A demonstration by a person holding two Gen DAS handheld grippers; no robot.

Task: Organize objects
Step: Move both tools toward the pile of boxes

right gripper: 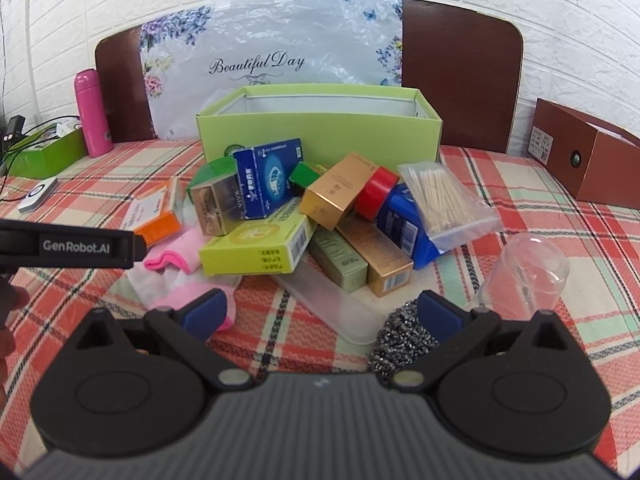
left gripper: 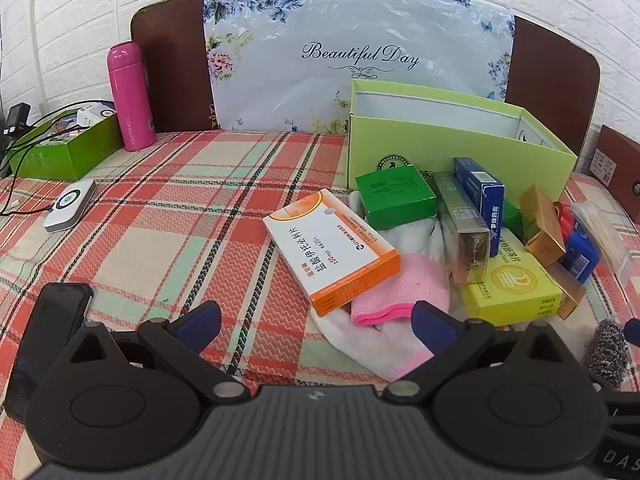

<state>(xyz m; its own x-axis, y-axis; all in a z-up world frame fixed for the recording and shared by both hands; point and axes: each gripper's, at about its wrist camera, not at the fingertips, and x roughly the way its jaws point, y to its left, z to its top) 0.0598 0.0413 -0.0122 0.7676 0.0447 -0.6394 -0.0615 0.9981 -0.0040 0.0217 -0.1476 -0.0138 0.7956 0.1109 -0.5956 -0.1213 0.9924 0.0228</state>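
An open light-green box (left gripper: pixel 460 148) (right gripper: pixel 320 136) stands at the back of the plaid table. In front of it lies a pile: an orange-and-white medicine box (left gripper: pixel 332 246) (right gripper: pixel 154 210), a green box (left gripper: pixel 394 196), blue boxes (right gripper: pixel 268 178), gold boxes (right gripper: pixel 336 190), a yellow-green box (right gripper: pixel 252 248), red tape (right gripper: pixel 376 192), a bag of swabs (right gripper: pixel 444 200) and pink-white socks (left gripper: pixel 400 292) (right gripper: pixel 176 276). My left gripper (left gripper: pixel 316 326) is open and empty just before the orange box. My right gripper (right gripper: pixel 324 310) is open and empty near a steel scourer (right gripper: pixel 400 340).
A pink bottle (left gripper: pixel 130 96) and a small green box with cables (left gripper: pixel 64 148) stand at the back left, a white device (left gripper: pixel 70 204) and a black phone (left gripper: pixel 44 344) on the left. A clear cup (right gripper: pixel 528 276) and a brown box (right gripper: pixel 584 156) are on the right.
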